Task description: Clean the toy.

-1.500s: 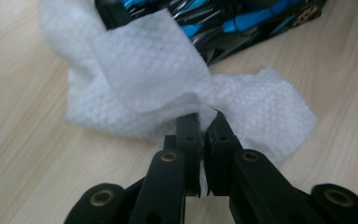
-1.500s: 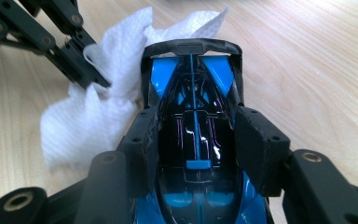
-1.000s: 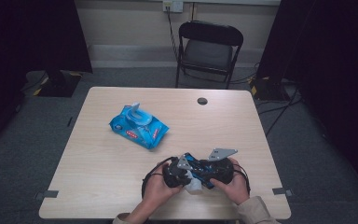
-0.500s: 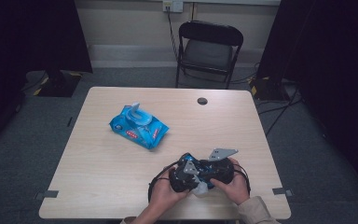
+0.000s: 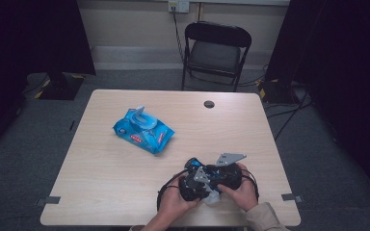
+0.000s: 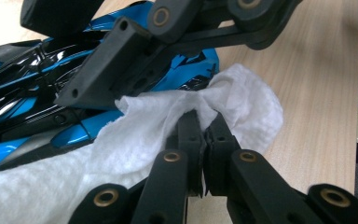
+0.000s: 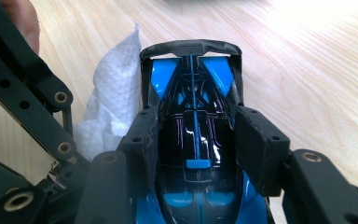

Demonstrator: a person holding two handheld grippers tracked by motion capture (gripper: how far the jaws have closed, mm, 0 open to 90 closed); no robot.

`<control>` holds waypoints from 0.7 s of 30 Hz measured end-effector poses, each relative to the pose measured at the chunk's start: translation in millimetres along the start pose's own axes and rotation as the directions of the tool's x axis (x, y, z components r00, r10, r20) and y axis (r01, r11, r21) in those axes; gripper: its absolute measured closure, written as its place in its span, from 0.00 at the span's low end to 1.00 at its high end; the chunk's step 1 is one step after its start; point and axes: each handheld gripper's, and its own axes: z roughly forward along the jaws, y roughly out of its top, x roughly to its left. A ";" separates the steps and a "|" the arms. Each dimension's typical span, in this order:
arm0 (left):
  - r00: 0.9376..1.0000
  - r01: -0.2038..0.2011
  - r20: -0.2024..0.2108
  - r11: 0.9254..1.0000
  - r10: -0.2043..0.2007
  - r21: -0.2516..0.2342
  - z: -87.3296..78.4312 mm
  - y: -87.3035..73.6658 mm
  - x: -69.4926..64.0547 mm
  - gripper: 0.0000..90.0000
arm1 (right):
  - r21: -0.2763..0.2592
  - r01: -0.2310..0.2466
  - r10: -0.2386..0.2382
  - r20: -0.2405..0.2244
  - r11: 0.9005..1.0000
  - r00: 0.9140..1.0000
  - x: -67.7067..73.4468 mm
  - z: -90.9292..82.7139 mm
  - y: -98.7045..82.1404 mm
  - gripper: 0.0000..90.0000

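Near the table's (image 5: pixel 125 192) front edge, the right gripper (image 7: pixel 193 135) clamps a glossy blue-and-black toy car (image 7: pixel 193 140) by its sides, while the left gripper (image 6: pixel 204 135), jaws pinched together, grips a crumpled, quilted white wipe (image 6: pixel 158 126) against the car's shell.

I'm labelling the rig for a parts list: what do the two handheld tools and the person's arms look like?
Both tools are black. The left tool has linked bars with brass-coloured pivot rivets and narrow jaws. The right tool has broad, blocky jaw pads on similar riveted links. In the high view a grey three-cornered plate tops one, black cables loop off, and a beige sleeve shows.
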 end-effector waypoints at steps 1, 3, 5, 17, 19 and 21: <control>1.000 0.003 0.003 1.000 -0.003 -0.003 0.3 -0.1 -0.4 0.97 | -0.001 -0.003 0.003 -0.001 1.000 1.000 -0.1 0.0 -0.2 0.57; 1.000 -0.006 0.014 1.000 0.006 -0.003 0.7 0.1 -0.9 0.98 | -0.001 -0.003 0.003 -0.002 1.000 1.000 -0.2 0.0 -0.2 0.57; 0.999 -0.016 0.033 1.000 0.016 -0.005 2.8 0.8 -3.4 0.98 | -0.003 -0.001 0.001 0.000 1.000 1.000 0.1 0.3 -0.2 0.57; 0.998 -0.020 0.064 1.000 0.021 -0.016 7.0 5.1 -11.6 0.97 | -0.007 -0.001 0.001 -0.004 1.000 1.000 0.0 0.4 -0.5 0.57; 0.997 -0.018 0.068 0.999 0.020 -0.028 4.0 5.3 -13.7 0.97 | -0.007 -0.001 0.001 -0.004 1.000 1.000 -0.2 0.2 -0.7 0.57; 0.998 -0.027 0.058 0.999 0.029 -0.037 -3.1 5.0 -13.4 0.97 | -0.010 -0.001 0.001 -0.004 1.000 1.000 -0.3 0.4 -0.9 0.57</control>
